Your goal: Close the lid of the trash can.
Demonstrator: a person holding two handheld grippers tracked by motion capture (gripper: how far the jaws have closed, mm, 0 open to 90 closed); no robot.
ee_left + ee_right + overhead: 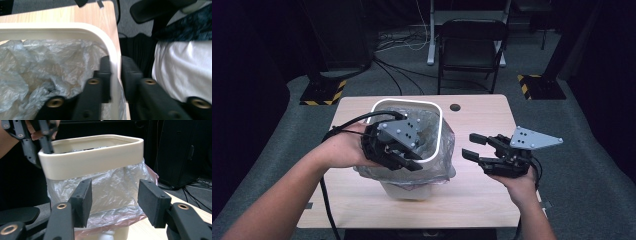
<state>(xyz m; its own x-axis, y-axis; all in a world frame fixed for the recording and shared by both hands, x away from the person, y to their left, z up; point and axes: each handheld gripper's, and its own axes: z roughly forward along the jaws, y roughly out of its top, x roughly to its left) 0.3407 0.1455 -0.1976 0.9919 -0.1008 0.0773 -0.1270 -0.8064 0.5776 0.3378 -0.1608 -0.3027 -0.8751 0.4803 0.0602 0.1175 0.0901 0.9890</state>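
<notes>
A cream waste bin (439,131) lined with a clear plastic bag (424,131) stands in the middle of the wooden table (482,200). My left gripper (412,162) is at the bin's near-left corner. In the left gripper view its jaws (115,67) straddle the rim (62,27), one pad inside over the crumpled bag (50,65), one outside, both close to the rim without a firm squeeze. My right gripper (469,146) hovers to the right of the bin, open and holding nothing. Its own view looks between the jaws (113,195) at the bin (95,157), the hanging bag (112,185) and the left gripper (46,145).
A cable hole (455,107) is in the table's far edge. Behind the table stand a black folding chair (472,45) and two hazard-striped stand bases (323,92) (539,85), with cables on the grey floor. The person's white shirt (182,70) is near the table's front edge.
</notes>
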